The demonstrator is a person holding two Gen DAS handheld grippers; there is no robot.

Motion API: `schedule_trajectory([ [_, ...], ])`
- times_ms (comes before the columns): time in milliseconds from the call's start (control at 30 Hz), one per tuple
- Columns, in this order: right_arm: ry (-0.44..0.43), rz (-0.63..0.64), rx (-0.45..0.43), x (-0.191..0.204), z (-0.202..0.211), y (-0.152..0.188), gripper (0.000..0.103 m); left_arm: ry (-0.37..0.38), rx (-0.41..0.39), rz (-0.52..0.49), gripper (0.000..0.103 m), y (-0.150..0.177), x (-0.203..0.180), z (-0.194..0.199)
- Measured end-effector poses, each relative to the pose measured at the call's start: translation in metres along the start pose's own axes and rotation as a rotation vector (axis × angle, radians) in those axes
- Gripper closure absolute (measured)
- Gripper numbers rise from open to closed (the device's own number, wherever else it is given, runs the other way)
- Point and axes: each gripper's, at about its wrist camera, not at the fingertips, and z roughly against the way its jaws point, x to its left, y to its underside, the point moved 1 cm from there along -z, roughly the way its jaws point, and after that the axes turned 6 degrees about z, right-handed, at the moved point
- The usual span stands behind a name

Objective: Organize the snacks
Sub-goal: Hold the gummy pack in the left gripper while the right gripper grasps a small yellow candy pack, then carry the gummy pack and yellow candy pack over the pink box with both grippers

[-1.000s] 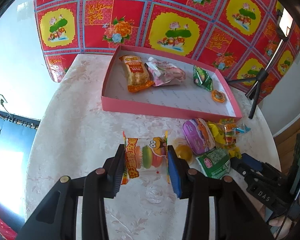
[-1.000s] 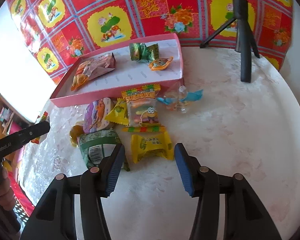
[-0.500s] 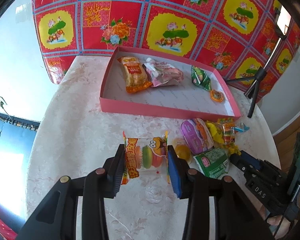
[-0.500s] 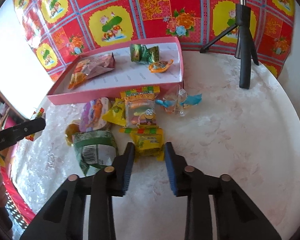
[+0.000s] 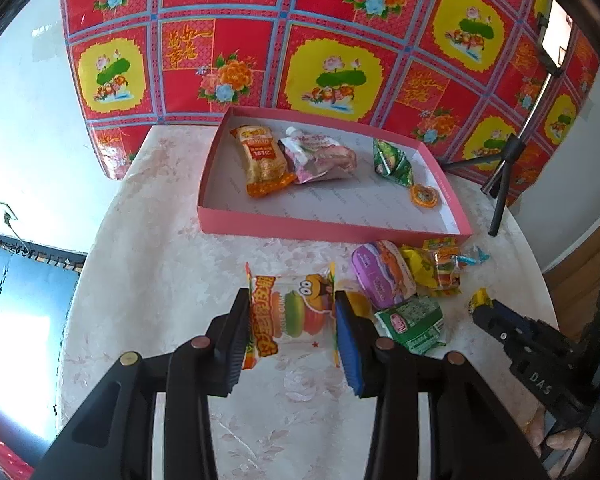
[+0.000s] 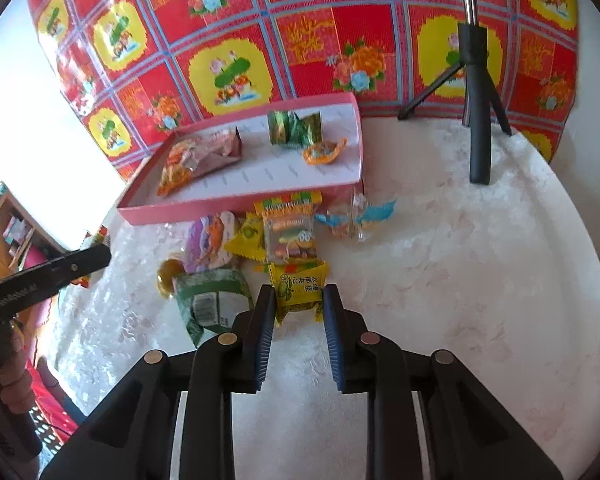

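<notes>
my left gripper (image 5: 293,322): black angular linkage arms, brass-coloured pivot pins, ribbed blue pads on the fingers (image 5: 348,344), my right gripper (image 6: 299,322) same build, white "DAS" lettering on its black body seen side-on

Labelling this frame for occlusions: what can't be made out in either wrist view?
- Left wrist view: the rear edges of the clear burger-gum packet are hidden behind the left gripper pads.
- Right wrist view: the lower part of the yellow lemon-candy packet is covered by the right gripper pads.
- Both views: print on the snacks in the pink cardboard tray is too small to read.
</notes>
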Motion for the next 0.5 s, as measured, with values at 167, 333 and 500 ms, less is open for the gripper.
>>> schedule_trajectory([
  [167, -0.009, 0.016, -0.016, 0.004, 0.008, -0.010, 0.078, 0.004, -0.012, -0.014, 0.061, -0.007, -0.005, 0.002],
  [333, -0.016, 0.032, -0.029, 0.009, 0.009, -0.020, 0.078, 0.005, -0.024, -0.026, 0.061, -0.019, -0.010, 0.002],
  [500, -0.022, 0.043, -0.038, 0.011, 0.008, -0.034, 0.078, 0.001, -0.034, -0.037, 0.061, -0.034, -0.014, -0.002],
])
